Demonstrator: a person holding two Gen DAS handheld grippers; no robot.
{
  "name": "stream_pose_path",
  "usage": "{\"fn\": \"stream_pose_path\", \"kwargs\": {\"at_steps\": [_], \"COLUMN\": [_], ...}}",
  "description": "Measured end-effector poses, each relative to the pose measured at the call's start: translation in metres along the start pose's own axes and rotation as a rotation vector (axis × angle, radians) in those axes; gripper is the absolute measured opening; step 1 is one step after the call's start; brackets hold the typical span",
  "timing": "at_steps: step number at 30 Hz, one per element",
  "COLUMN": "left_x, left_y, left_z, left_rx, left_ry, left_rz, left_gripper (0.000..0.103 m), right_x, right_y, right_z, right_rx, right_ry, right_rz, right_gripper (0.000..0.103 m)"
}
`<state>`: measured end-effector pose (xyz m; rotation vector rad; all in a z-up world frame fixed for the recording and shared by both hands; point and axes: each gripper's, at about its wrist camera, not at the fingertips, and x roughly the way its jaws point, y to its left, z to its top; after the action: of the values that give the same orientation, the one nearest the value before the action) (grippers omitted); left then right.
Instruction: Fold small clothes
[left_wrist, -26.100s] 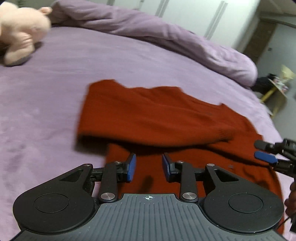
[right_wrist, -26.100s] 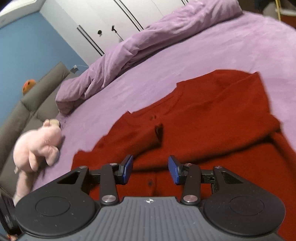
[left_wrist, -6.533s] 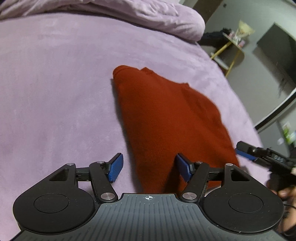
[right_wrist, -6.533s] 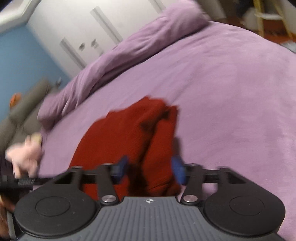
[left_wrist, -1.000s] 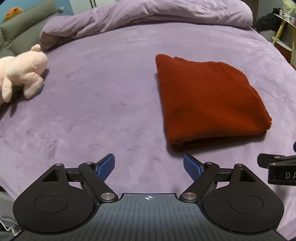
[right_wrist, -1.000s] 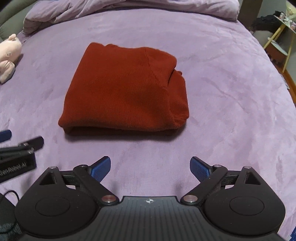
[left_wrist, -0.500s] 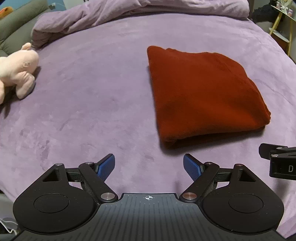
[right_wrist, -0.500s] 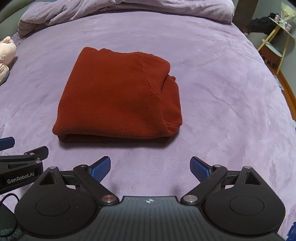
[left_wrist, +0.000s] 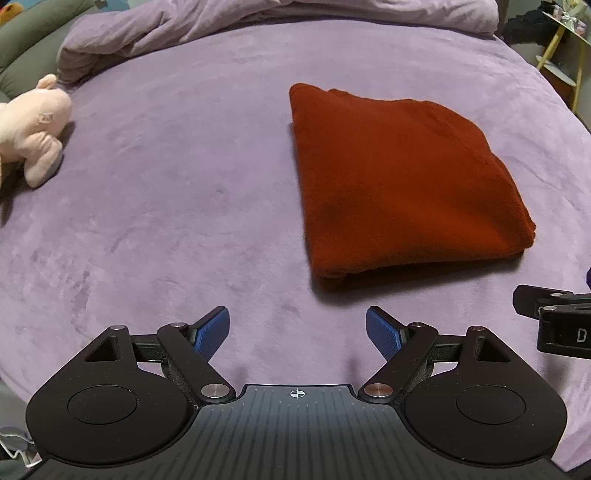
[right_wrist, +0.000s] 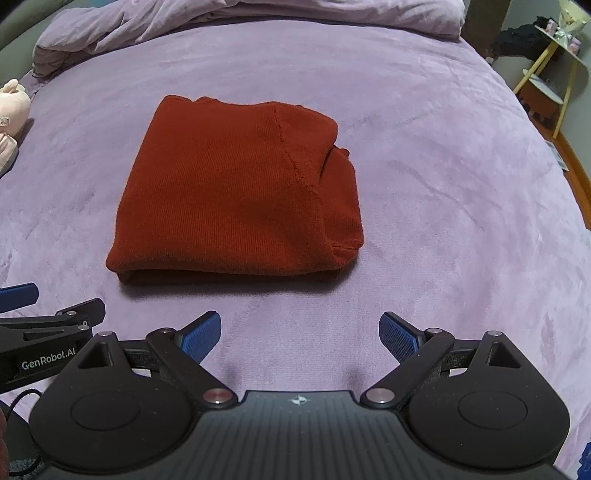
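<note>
Left wrist view, far left: pink plush toy (left_wrist: 31, 127) on the purple velvety bed cover (left_wrist: 166, 192). Lower centre: left gripper (left_wrist: 297, 330), jaws spread wide, holding nothing. Right of centre: rust-red knitted garment folded into a thick rectangle (left_wrist: 399, 177), lying flat, apart from both grippers. Right wrist view: right gripper (right_wrist: 300, 334) equally wide, empty. Judgement: soft, light, floppy knit; layers would slide, so pinch all layers at the near folded edge.
</note>
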<state>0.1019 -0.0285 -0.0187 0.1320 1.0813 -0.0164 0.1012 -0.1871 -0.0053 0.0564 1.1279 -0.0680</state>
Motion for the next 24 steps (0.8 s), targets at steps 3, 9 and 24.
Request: {"fn": "stream_pose_path", "kwargs": {"at_steps": [3,9,24], "left_x": [-0.0005,-0.001,-0.0027], "left_y": [-0.0008,-0.0007,-0.0034], "left_z": [-0.0005,0.0002,0.0011], "left_rx": [0.001,-0.002,0.004], "left_ry": [0.001,0.003,0.005], "left_rz": [-0.001,-0.004,-0.005], "left_gripper": [0.086,0.086,0.086], "right_x": [-0.0004,-0.0013,-0.0041], "right_y": [0.0,-0.0007,-0.0024], "right_z": [0.0002,0.0006,0.0021], "right_rx": [0.001,0.002,0.0], "right_ry": [0.0,0.001,0.004], "right_rz": [-0.001,-0.002,-0.007], "right_gripper": [0.093,0.093,0.093]}}
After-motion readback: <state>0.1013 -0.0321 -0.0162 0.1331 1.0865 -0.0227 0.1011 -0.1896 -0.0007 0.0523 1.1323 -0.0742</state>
